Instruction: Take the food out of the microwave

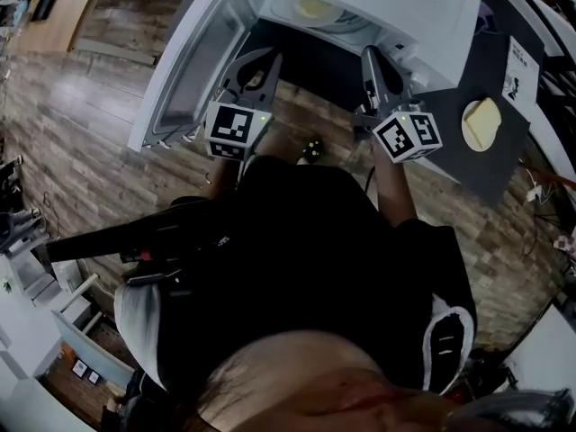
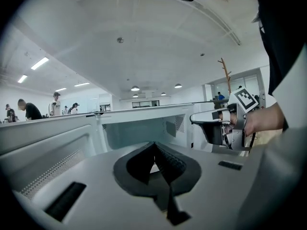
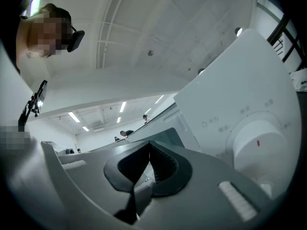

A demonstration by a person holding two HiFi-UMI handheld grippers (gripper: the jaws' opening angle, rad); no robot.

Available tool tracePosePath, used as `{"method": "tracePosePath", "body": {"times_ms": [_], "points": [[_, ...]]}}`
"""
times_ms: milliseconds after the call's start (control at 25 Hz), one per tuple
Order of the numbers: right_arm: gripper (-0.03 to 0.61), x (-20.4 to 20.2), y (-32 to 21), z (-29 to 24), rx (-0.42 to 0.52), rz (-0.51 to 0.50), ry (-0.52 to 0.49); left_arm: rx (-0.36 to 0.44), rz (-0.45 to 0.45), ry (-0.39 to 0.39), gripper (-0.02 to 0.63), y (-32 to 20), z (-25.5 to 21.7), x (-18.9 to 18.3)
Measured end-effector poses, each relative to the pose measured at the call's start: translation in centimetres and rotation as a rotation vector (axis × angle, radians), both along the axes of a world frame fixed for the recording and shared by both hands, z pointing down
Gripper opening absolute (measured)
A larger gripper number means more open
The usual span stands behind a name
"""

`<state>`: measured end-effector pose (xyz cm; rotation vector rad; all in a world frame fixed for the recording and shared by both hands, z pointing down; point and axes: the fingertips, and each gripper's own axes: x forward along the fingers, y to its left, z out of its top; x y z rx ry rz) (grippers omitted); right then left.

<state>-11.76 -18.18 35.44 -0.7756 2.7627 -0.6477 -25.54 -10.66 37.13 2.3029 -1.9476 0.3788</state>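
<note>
Microwave (image 1: 438, 14) is open, door (image 1: 191, 66) swung out to the left in the head view. The food (image 1: 313, 8), something yellow on a plate, sits inside the cavity, well apart from both grippers.

Both forearms reach forward from the torso, roughly parallel, with the 2 grippers side by side in front of the opening.

Left gripper (image 1: 268, 63): in front of the left part of the opening, just beside the door, aimed into the cavity. Jaws fully together, nothing between them.

Right gripper (image 1: 369, 55): at the right edge of the opening, close to the control panel. Its own view is filled by the panel and dial (image 3: 256, 145). Jaws closed too, nothing held. The right hand (image 2: 259, 121) wraps the handle behind the marker cube (image 1: 408, 135).

A 2nd plate of yellow food (image 1: 481, 124) sits on the dark mat (image 1: 468, 75) right of the microwave.
</note>
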Motion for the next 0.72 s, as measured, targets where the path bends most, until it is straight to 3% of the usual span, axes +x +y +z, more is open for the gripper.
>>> {"method": "tracePosePath", "body": {"times_ms": [480, 720], "points": [[0.002, 1.3, 0.9, 0.6, 0.007, 0.035, 0.019, 0.011, 0.041, 0.017, 0.006, -0.8, 0.1, 1.0], [0.002, 1.9, 1.6, 0.1, 0.007, 0.055, 0.005, 0.003, 0.011, 0.155, 0.006, -1.3, 0.3, 0.5]]}}
